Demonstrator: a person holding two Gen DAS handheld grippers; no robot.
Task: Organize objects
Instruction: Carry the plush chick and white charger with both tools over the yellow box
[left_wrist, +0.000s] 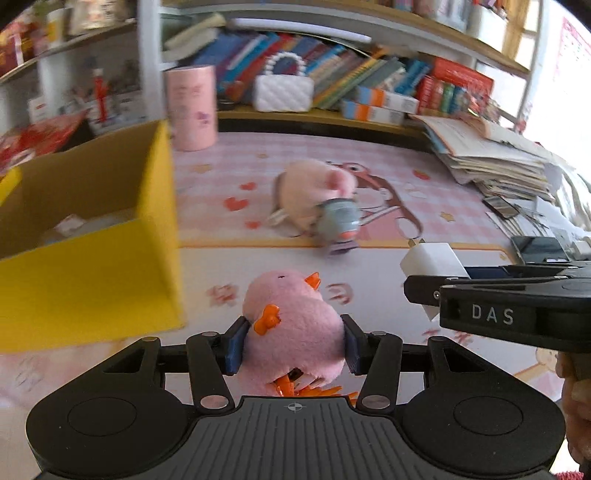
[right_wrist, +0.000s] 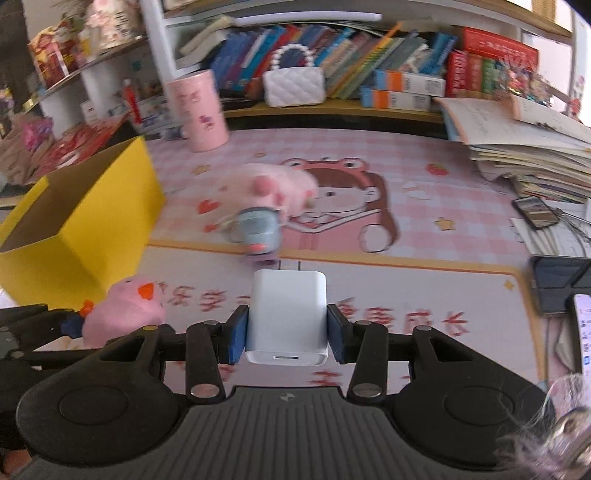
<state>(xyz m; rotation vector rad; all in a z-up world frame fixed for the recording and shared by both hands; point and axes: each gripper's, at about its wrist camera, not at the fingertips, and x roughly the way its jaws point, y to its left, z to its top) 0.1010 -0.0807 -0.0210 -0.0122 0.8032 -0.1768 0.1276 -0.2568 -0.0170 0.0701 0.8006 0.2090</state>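
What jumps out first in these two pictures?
A pink plush chick squeezed between the left gripper's fingers, and a white charger plug pinched by the right gripper. To the left stands an open yellow box; beyond, another pink plush lies on the cartoon desk mat.

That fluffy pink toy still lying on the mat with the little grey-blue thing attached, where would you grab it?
Grip the round pink plush body, not the grey-blue charm or its metal ring. Come from above with the fingers either side of its narrower width: it lies low and flat on the mat, and soft fur squeezes and holds well. Both views are blurred, so its exact outline is unclear.
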